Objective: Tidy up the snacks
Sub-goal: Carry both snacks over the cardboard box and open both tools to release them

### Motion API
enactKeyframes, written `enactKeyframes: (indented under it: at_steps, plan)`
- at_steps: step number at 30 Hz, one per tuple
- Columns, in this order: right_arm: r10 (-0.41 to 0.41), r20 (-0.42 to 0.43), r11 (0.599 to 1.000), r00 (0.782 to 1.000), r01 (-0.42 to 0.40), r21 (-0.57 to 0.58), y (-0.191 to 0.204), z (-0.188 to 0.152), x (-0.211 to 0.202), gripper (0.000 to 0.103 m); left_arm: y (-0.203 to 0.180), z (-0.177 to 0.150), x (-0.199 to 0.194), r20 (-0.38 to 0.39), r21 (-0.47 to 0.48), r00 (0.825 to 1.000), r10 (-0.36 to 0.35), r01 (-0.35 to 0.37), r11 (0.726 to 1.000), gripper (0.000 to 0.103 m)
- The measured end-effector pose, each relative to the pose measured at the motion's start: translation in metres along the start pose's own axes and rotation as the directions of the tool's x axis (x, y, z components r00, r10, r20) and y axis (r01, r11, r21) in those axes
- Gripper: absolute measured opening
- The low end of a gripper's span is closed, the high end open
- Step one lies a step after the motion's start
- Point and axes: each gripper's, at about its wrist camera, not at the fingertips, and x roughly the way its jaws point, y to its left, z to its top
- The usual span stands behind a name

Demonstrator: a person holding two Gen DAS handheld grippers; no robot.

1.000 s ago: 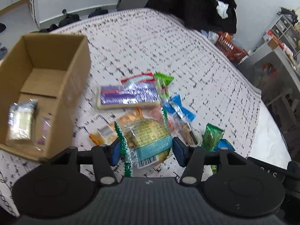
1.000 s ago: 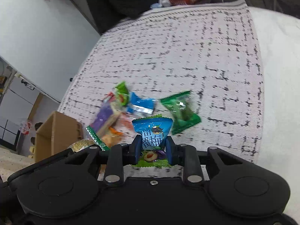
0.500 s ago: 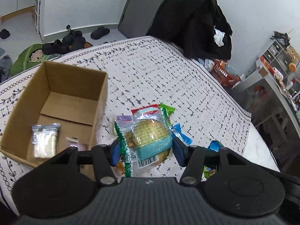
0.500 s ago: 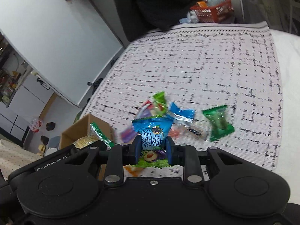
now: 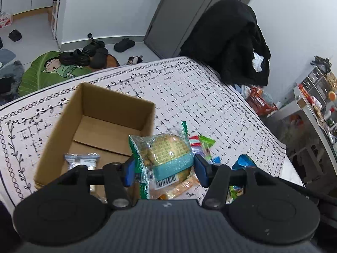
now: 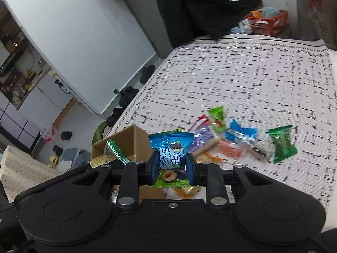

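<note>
I am in a home. Shoes (image 5: 92,53) sit on the floor by a gray door (image 5: 179,14), next to a green leaf mat (image 5: 50,71) with a cartoon kid on it. A big black coat (image 5: 229,42) hangs by the wall. A red basket (image 6: 266,22) holds soft things (maybe laundry). A patterned cloth (image 5: 189,92) covers my table.

Both grippers are lifting away from the snack pile (image 6: 223,143). Left gripper (image 5: 164,166) is carrying the cake packet (image 5: 166,154) toward the box (image 5: 101,124), now beside its rim.
</note>
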Motion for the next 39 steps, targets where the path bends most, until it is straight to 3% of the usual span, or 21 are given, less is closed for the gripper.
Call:
enactKeyframes:
  at_steps: [15, 29, 32, 34, 36, 39]
  plan:
    - [0.048, -0.02, 0.996, 0.999, -0.049, -0.075, 0.066, -0.007, 0.032, 0.026, 0.074, 0.027, -0.002, 0.012, -0.127, 1.0, 0.018, -0.017, 0.992, 0.055]
    - [0.083, -0.055, 0.994, 0.995, -0.087, -0.072, 0.091, -0.001, 0.059, 0.027, 0.105, 0.049, 0.007, 0.015, -0.176, 0.999, 0.045, -0.041, 0.983, 0.058]
    - [0.115, -0.082, 0.992, 0.99, -0.118, -0.036, 0.09, 0.0, 0.062, 0.03, 0.106, 0.05, 0.005, 0.023, -0.174, 0.998, 0.057, -0.052, 0.983, 0.06]
    - [0.122, -0.089, 0.992, 0.989, -0.124, -0.018, 0.088, 0.0, 0.062, 0.041, 0.107, 0.051, 0.004, 0.021, -0.178, 0.998, 0.063, -0.058, 0.982, 0.063]
    - [0.102, -0.077, 0.995, 0.992, -0.103, -0.011, 0.085, 0.0, 0.058, 0.059, 0.107, 0.051, 0.003, 0.018, -0.179, 0.997, 0.069, -0.065, 0.982, 0.066]
    - [0.089, -0.066, 0.996, 0.994, -0.089, 0.006, 0.076, 0.002, 0.053, 0.059, 0.103, 0.051, 0.003, 0.011, -0.171, 0.997, 0.077, -0.074, 0.982, 0.075]
